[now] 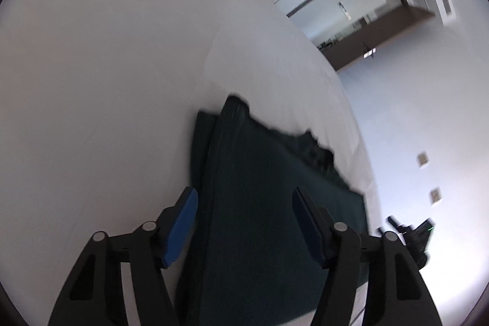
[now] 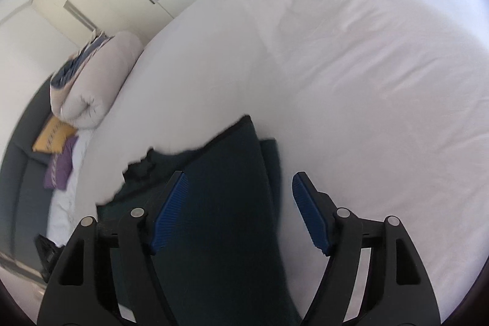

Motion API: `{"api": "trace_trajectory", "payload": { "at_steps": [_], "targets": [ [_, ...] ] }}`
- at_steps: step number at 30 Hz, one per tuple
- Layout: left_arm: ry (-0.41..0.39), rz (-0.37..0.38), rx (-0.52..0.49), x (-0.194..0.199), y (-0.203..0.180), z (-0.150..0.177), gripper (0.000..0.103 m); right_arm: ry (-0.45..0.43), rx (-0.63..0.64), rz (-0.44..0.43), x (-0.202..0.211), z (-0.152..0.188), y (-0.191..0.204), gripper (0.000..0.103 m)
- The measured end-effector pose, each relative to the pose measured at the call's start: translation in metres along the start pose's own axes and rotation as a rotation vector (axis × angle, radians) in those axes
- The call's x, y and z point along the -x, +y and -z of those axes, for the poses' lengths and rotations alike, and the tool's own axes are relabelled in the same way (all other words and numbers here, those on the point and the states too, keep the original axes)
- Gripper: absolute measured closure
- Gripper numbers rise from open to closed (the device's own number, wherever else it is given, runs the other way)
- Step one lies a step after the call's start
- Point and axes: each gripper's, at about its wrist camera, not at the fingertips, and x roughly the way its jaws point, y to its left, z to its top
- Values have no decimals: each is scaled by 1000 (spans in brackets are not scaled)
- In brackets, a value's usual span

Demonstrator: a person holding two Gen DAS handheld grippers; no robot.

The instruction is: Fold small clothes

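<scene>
Both claws, left (image 1: 244,222) and right (image 2: 237,210), hang with fingers apart above a dark green garment (image 1: 259,203) spread on the white bed (image 1: 107,66), apparently poised to seize its near edge for folding.

The left gripper (image 1: 244,222) points forward and down, its two black fingers spread wide apart, and the blue pads (image 1: 180,229) face each other across a broad gap with nothing clamped between them. The right gripper (image 2: 238,211) holds much the same pose, fingers splayed, its ribbed blue pads (image 2: 169,213) well apart and gripping nothing. Both are seen only from their own wrist cameras, so the hands and arms behind them are out of sight.
</scene>
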Motion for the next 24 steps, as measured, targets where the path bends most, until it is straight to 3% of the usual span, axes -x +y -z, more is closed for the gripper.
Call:
{"api": "trace_trajectory", "payload": {
  "at_steps": [9, 21, 23, 24],
  "targets": [
    [-15, -54, -22, 19, 19, 62, 37, 55, 189, 107, 40, 89, 0, 47],
    [-31, -70, -103, 29, 19, 73, 37, 95, 204, 91, 60, 128, -20, 60],
    [-30, -78, -106, 27, 19, 75, 43, 101, 217, 96, 59, 131, -18, 67],
    [-24, -81, -107, 25, 19, 75, 54, 102, 221, 100, 57, 129, -17, 69]
  ]
}}
